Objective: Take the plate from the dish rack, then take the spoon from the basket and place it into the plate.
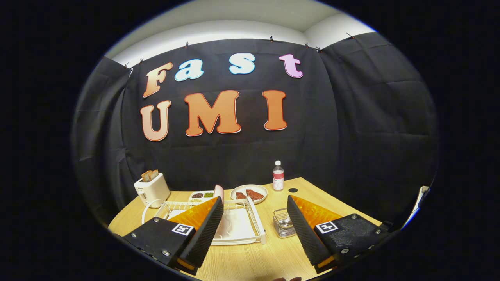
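A pale wooden surface (273,253) carries everything, set against the black cloth wall of the booth. The claw (256,207) hovers above it with its two fingers spread wide apart and nothing between them. Beyond the gap and partly behind the left finger lies a white dish rack (238,228) on its tray. At the rack's far end a pinkish plate (219,192) stands upright on its edge. To the left of the rack sits a white toaster (152,190) with two slices of bread poking out of the top. Behind the rack, near the wall, rests a round dish (249,193) holding reddish-brown pieces of food, and beside it a small divided tray (201,195) with dark and green fillings. A small wire basket (284,224) stands just right of the rack, close to the right finger; whether the spoon lies inside is too small to tell. Farther back stands a clear bottle (278,176) with a red label.
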`<state>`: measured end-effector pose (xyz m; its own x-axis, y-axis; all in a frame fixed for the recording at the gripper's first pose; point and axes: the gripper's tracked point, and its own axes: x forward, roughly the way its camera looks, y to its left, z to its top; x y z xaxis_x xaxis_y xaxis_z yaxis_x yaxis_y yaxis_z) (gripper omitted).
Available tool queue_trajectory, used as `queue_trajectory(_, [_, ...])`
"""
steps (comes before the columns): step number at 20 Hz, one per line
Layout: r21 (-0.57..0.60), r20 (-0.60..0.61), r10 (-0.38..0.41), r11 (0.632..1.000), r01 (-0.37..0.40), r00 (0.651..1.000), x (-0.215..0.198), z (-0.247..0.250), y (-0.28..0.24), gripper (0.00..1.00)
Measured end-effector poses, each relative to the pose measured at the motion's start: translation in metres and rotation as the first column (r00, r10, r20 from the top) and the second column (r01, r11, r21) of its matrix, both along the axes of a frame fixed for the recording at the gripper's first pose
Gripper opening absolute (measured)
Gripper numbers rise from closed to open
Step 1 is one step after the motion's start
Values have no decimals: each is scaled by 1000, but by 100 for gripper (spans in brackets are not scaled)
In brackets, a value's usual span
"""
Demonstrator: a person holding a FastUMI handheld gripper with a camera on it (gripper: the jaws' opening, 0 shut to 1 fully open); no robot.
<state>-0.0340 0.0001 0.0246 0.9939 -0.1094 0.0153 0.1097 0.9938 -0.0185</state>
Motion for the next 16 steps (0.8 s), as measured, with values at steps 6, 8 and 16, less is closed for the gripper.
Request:
queue_trajectory(6, [-2, -29, 29, 1000, -29, 999, -1, 1, 10, 98])
queue_trajectory(8, [1, -43, 40, 999, -40, 998, 0, -2, 16, 98])
queue_trajectory(16, [32, -58, 65, 997, -63, 996, 2, 1, 17, 98])
